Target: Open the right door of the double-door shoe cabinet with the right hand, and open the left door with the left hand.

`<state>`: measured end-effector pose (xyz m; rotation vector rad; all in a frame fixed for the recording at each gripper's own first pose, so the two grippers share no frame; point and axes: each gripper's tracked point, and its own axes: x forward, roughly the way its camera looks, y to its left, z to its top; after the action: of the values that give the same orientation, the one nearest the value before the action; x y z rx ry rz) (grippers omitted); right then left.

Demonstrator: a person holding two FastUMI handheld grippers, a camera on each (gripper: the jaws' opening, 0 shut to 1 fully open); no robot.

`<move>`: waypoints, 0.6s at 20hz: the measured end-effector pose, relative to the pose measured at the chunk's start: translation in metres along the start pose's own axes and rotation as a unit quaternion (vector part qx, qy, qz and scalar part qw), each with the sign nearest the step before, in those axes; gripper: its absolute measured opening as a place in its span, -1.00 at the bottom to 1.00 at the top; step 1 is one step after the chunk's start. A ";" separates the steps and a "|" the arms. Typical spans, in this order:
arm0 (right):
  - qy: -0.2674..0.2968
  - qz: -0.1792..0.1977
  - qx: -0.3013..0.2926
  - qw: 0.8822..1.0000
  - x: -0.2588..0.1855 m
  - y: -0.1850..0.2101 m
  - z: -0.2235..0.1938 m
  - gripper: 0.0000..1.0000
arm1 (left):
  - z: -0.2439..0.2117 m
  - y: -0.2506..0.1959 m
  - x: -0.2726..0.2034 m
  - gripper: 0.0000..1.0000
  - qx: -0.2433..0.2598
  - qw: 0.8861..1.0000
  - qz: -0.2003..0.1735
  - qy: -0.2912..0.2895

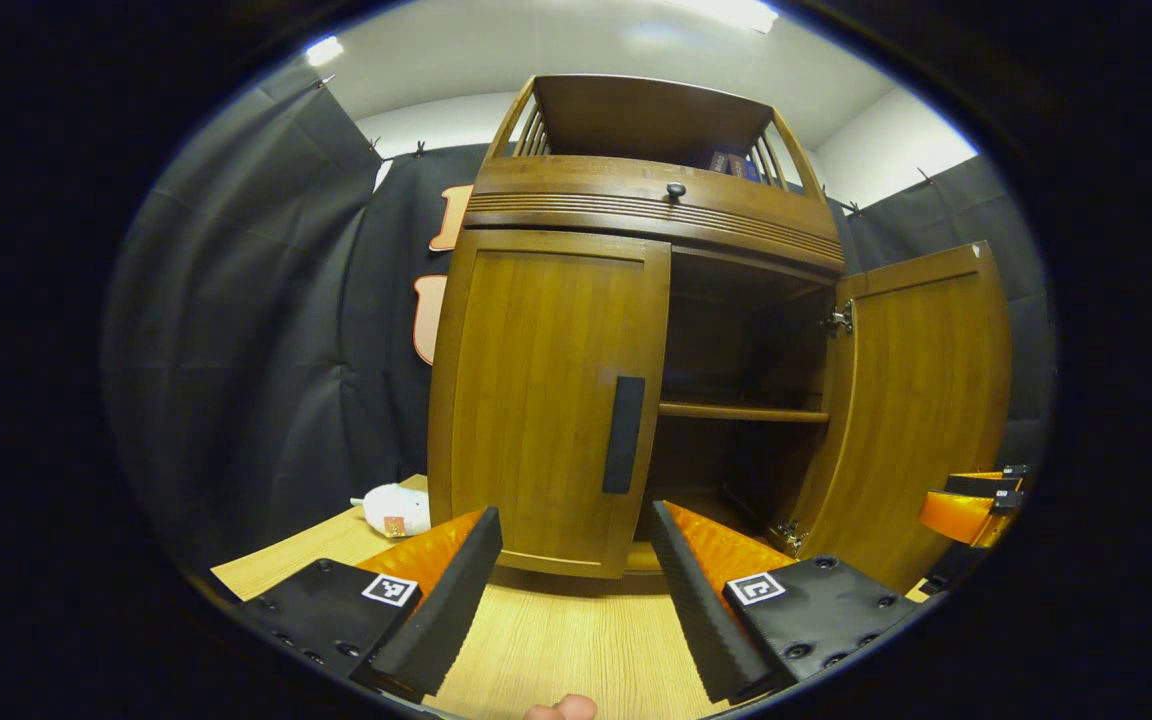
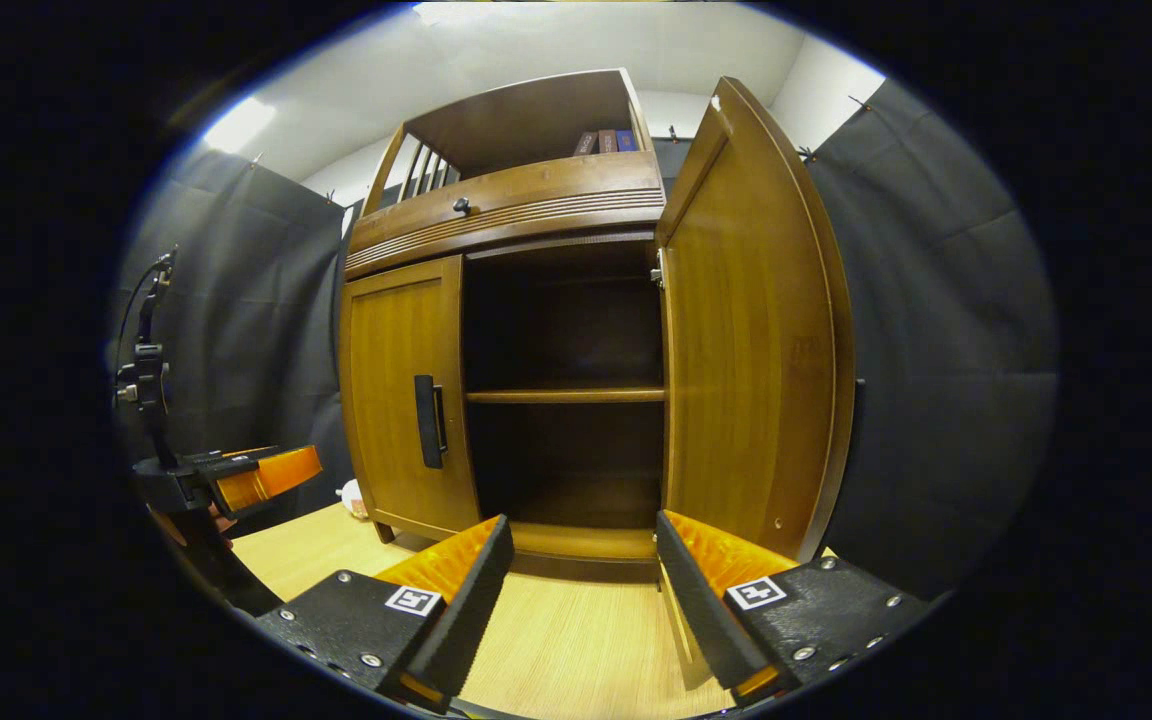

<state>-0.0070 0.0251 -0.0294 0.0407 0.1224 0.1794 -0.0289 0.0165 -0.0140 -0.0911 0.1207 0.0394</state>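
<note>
I see the wooden shoe cabinet (image 1: pixel 636 330) standing upright at the centre of both frames. Its right door (image 1: pixel 921 400) is swung wide open, showing a dark interior with one shelf (image 1: pixel 741 411). Its left door (image 1: pixel 546 400) is shut, a dark vertical handle (image 1: pixel 624 434) at its inner edge.

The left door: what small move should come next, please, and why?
Probably bring the left gripper forward to the dark handle of the left door and close on it. The right door already stands open, the left door is shut, and the left gripper is open, short of the handle.
</note>
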 end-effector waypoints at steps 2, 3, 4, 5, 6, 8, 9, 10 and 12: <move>-0.002 -0.003 0.004 1.000 -0.001 -0.003 0.002 0.84 | 0.004 -0.007 0.016 0.89 0.004 1.000 -0.014 0.002; -0.002 -0.004 0.006 1.000 -0.001 -0.004 0.002 0.84 | 0.007 -0.012 0.025 0.89 0.000 1.000 -0.025 0.001; -0.001 -0.004 0.009 1.000 -0.003 -0.003 0.002 0.85 | 0.012 -0.017 0.036 0.89 -0.003 0.999 -0.038 -0.002; 0.000 -0.004 0.010 1.000 -0.004 -0.003 0.002 0.85 | 0.016 -0.022 0.048 0.93 -0.005 0.999 -0.045 -0.005; 0.000 -0.004 0.010 1.000 -0.007 -0.003 0.001 0.85 | 0.018 -0.024 0.059 0.89 -0.004 0.999 -0.049 -0.007; -0.003 -0.010 0.002 1.000 -0.010 -0.007 0.001 0.79 | 0.017 -0.028 0.086 0.99 -0.005 0.999 -0.051 -0.004; -0.002 -0.018 -0.007 1.000 -0.011 -0.010 0.001 0.84 | 0.016 -0.032 0.099 0.87 -0.004 0.998 -0.055 -0.001; -0.004 -0.022 -0.015 1.000 -0.012 -0.011 0.001 0.90 | 0.018 -0.038 0.112 0.89 0.001 0.998 -0.062 -0.002; -0.004 -0.016 -0.014 1.000 -0.016 0.000 0.002 0.96 | 0.019 -0.045 0.138 0.89 0.010 0.998 -0.068 -0.001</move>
<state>-0.0222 0.0218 -0.0254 0.0106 0.1126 0.1482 0.1120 -0.0217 -0.0085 -0.0783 0.1125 -0.0968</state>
